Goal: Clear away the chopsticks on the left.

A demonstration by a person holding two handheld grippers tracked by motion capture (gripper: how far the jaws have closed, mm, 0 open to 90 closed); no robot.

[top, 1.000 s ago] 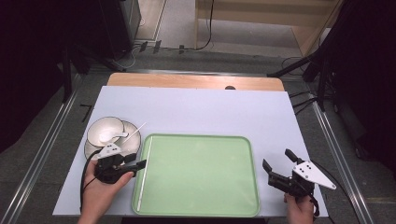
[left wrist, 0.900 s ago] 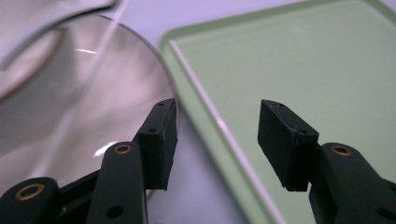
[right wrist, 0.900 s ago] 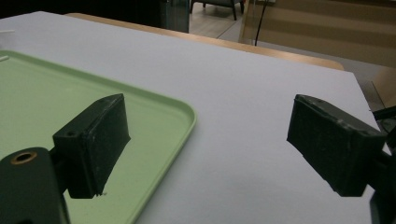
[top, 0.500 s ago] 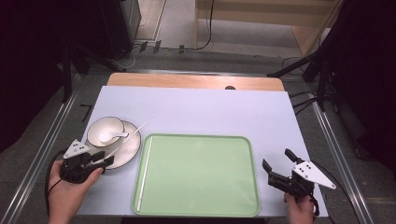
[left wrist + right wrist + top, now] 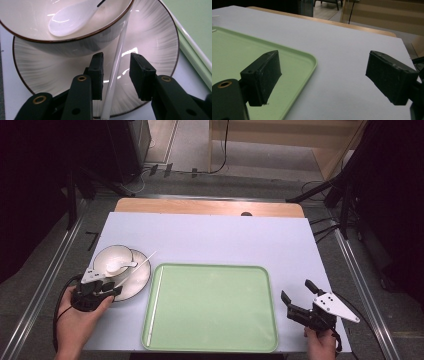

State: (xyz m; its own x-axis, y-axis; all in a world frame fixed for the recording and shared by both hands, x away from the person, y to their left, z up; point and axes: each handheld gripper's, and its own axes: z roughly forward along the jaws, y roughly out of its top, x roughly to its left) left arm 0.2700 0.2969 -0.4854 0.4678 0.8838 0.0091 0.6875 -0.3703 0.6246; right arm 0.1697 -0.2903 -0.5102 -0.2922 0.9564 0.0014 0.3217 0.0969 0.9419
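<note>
The left claw point(image 5: 115, 75) is down at the near rim of the plate point(image 5: 155, 45), its jaws straddling a thin white chopstick point(image 5: 117, 62) that lies slanted across the plate against the side of the bowl point(image 5: 75, 47). The jaws have just been closing in on it, the stick sits right between them, but a gap shows on either side, so the pads are not pinching it yet. Call that spread around the stick, a grab about to land.

From the high view the plate point(image 5: 135, 280) sits at the left of the bench point(image 5: 225, 235), just beside the green tray point(image 5: 210, 305), with the bowl point(image 5: 114, 260) on it and a white spoon point(image 5: 117, 266) lying inside. A second chopstick point(image 5: 154, 305) already lies along the tray's left edge (its partner, by the look of it).

The right claw point(image 5: 300, 300) waits off the tray's right corner with its jaws spread wide and nothing in them, hovering above the bare bench.

So my read: one stick moved over, this one about to be gripped, and bowl, spoon and plate all untouched. Early days, most of the work is left.
</note>
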